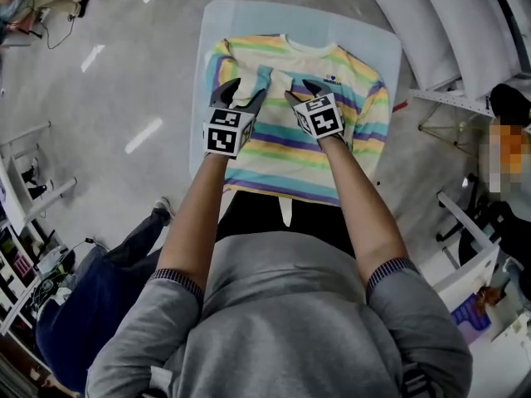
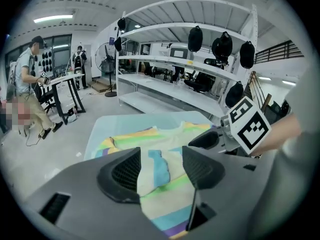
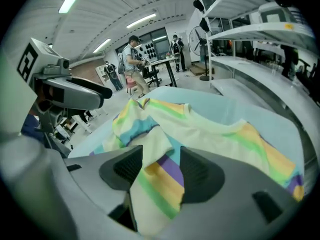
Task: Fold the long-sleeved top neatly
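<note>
Bright, even indoor light — fisheye-warped, dark-vignetted edges.

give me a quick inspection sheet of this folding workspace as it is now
surface: light blue table, mostly covered
job's things: striped top lies flat, collar at the far end, both sleeves folded in over the chest
clutter: nothing seen
grippers: left gripper open, sleeve end between its jaws, not pinched; right gripper open, a sleeve fold between its jaws
cables: what looks like a thin lead on the floor, away from the table
surroundings: white shelving with dark bags hung on it; people at a desk; grey floor
</note>
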Demonstrator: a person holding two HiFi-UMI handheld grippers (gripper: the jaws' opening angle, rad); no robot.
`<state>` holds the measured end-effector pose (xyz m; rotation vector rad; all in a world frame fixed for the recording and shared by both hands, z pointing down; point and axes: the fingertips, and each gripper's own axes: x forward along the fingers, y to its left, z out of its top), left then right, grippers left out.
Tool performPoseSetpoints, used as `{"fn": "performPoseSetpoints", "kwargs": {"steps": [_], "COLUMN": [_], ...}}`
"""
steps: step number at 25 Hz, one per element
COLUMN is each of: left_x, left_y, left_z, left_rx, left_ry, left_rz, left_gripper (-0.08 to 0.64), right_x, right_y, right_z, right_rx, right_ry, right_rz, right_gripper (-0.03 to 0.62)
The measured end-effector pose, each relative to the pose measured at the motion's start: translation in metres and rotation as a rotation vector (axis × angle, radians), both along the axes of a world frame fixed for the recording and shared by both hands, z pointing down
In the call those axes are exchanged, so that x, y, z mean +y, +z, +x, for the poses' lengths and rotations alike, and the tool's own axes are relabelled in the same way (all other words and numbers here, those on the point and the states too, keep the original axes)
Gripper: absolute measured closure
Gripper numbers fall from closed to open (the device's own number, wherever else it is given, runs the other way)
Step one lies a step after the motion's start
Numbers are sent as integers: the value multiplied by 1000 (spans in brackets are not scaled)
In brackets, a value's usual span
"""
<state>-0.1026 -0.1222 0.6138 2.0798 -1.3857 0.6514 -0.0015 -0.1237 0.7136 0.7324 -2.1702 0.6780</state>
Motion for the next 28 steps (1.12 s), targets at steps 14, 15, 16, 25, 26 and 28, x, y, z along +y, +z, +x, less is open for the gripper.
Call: {"fn": "performPoseSetpoints", "kwargs": {"steps": [14,15,16,25,26,28], "left_x": [7,8,9,14,14,12], "left_y": [7,6,4,-6,-7,-6], "left_z": [-46,-50,-53,-64,-63,-52], "left_rx": [16,12,8,-5,-8,-16], "left_ry": [-27,-31,-36,-68,-64,-51], "left_rz": [3,4,4,-7,-7,-8], "left_gripper": [274,274,274,273,273,273], "right_x": [-20,-21,-23,-31,-32,-34], "right_y": [17,8,-2,-107,-115,-124], "right_z": [-32,-33,-32,8,15,36], "right_rx": [133,108,82,-71,-79,-92], "right_ry": [19,34,49,142,156,186], "right_rz": [53,56,64,159,161,158], "right_gripper": [568,568,569,569,569,569]}}
